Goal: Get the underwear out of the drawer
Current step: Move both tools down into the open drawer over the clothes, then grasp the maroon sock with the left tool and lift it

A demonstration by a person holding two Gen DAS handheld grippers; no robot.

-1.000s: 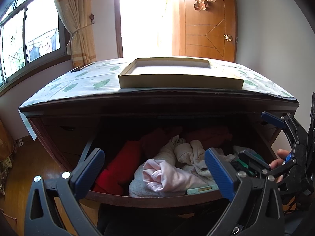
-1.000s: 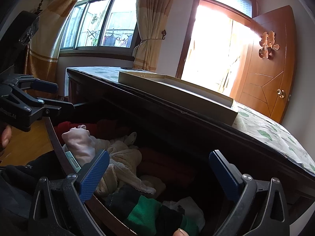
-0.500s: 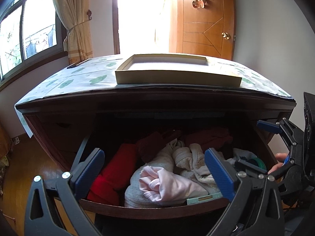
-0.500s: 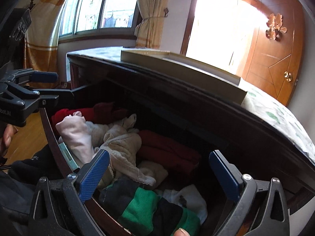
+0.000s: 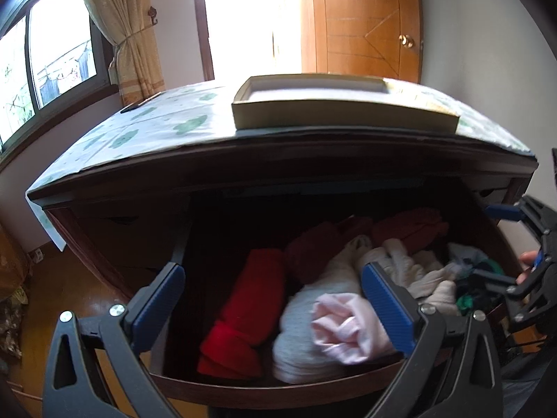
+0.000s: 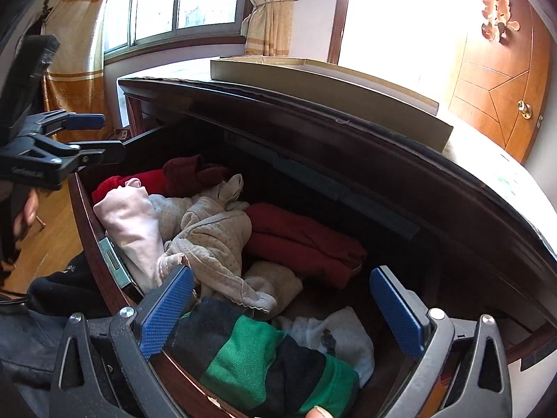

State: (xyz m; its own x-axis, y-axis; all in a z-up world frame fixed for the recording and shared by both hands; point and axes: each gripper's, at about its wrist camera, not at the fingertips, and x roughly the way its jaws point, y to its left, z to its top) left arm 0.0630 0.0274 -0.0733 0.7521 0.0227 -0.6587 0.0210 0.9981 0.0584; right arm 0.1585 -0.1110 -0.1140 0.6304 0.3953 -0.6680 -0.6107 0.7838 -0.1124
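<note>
Left wrist: claw (image 5: 271, 299) agape above drawer (image 5: 278, 388)

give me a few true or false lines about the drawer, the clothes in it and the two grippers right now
1. The drawer is pulled open with clothes inside. True.
2. The left gripper is clamped on the pink garment. False: its fingers are spread and hold nothing.
3. A shallow box sits on top of the dresser. True.
4. The right gripper is open above the clothes. True.
5. The green and black garment lies at the far back of the drawer. False: it is at the front edge, nearest the right gripper.
6. The bright red garment lies on top of the box. False: it is in the drawer, beside the grey garment.
</note>
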